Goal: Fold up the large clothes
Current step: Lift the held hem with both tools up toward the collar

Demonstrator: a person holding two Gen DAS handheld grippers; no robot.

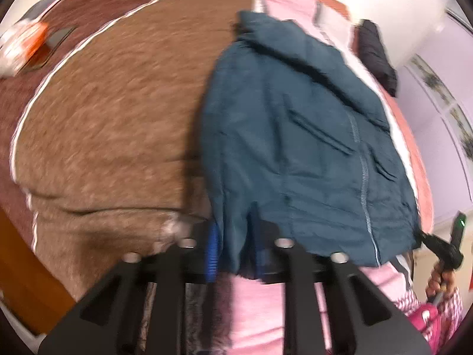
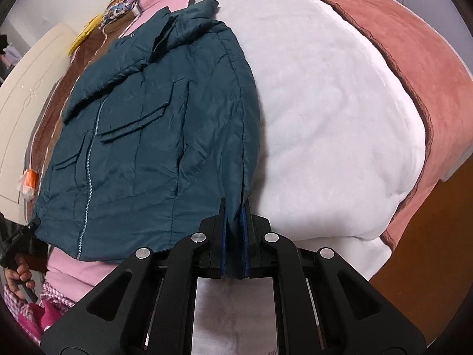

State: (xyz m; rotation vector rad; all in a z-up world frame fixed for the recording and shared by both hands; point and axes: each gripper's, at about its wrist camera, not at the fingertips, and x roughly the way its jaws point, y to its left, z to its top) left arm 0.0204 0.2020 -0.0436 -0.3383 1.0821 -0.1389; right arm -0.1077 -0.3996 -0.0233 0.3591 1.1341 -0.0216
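A dark teal padded jacket [image 1: 295,136] with a front zip lies front-up on a bed, also in the right wrist view [image 2: 153,124]. My left gripper [image 1: 236,254] is shut on the jacket's bottom hem at one corner; its blue pads pinch the cloth. My right gripper [image 2: 235,236] is shut on the hem at the other corner, blue pads clamping the fabric edge. In the left wrist view the right gripper [image 1: 440,248] shows at the far corner of the hem. The left gripper [image 2: 20,236] shows at the left edge of the right wrist view.
A brown fleece blanket [image 1: 112,124] lies left of the jacket, a white blanket [image 2: 331,124] with a pink border [image 2: 419,65] on its right. A pink quilt [image 1: 254,310] lies beneath the hem. An orange-and-white packet [image 1: 23,44] and a black garment [image 1: 375,50] lie farther off.
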